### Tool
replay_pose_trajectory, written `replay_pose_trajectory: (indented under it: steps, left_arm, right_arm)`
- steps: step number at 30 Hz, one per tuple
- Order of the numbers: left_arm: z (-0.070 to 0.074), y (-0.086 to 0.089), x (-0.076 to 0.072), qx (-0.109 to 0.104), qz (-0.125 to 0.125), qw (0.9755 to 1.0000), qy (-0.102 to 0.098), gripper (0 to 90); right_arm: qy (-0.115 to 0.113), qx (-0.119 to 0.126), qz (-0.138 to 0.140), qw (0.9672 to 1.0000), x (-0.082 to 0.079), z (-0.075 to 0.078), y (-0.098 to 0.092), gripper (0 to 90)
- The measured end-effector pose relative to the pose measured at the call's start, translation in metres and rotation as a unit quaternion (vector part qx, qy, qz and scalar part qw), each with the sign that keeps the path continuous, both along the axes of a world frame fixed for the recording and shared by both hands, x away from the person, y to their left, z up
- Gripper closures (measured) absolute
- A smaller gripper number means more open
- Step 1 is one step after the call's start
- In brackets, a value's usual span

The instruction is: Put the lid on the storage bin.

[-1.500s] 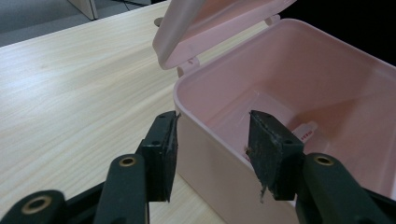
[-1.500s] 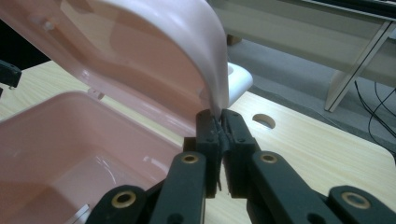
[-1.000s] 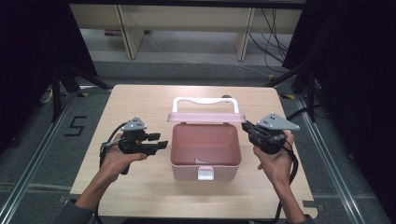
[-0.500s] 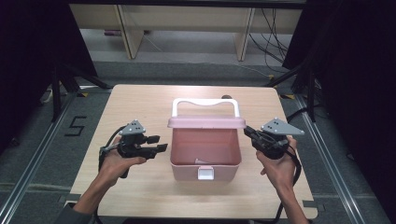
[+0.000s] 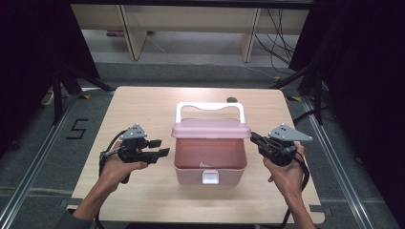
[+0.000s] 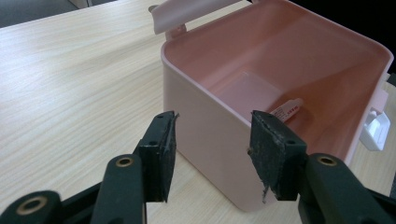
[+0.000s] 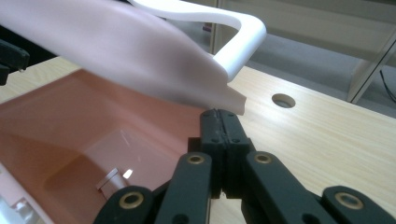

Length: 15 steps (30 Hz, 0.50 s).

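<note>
On the pale wooden table [image 5: 143,109], a pink plastic box [image 5: 210,167] is standing centred, its hinged lid [image 5: 211,128] half raised. The right gripper [image 7: 219,116], clenched empty, is nudging the lid's corner; closing appears under way. The left gripper [image 6: 212,140] is hovering released beside the wall.

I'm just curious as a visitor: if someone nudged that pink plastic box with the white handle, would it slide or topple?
The pink plastic box would probably slide: it sits wide and low on the smooth wooden table. It looks light, holding just a small tube. Its half-raised lid may flop.
</note>
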<state>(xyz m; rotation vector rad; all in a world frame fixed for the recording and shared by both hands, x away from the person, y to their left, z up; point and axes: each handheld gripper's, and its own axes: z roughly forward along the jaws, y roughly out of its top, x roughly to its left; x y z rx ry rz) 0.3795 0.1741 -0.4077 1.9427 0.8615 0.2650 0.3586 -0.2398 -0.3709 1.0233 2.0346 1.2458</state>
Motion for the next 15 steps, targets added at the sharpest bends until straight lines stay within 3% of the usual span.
replay_pose_trajectory:
  steps: [1,5,13,15]
  left_arm:
    - [0.0,0.001,0.0,0.001,0.002,1.0,-0.001,50.8]
    - [-0.002,0.007,-0.002,0.0,0.007,1.0,0.002,50.8]
    - [-0.005,0.016,-0.006,0.001,0.017,0.9998,0.002,50.0]
    - [-0.005,0.018,-0.007,-0.002,0.024,0.9997,0.0,49.1]
  right_arm:
    - [0.01,0.012,0.004,0.9999,-0.002,-0.001,0.0,90.0]
    - [0.012,0.016,0.01,0.9998,-0.003,-0.004,0.0,90.0]
    - [0.02,0.012,0.009,0.9997,-0.003,-0.006,-0.004,90.0]
    - [0.013,0.01,0.006,0.9999,-0.002,-0.007,-0.006,89.7]
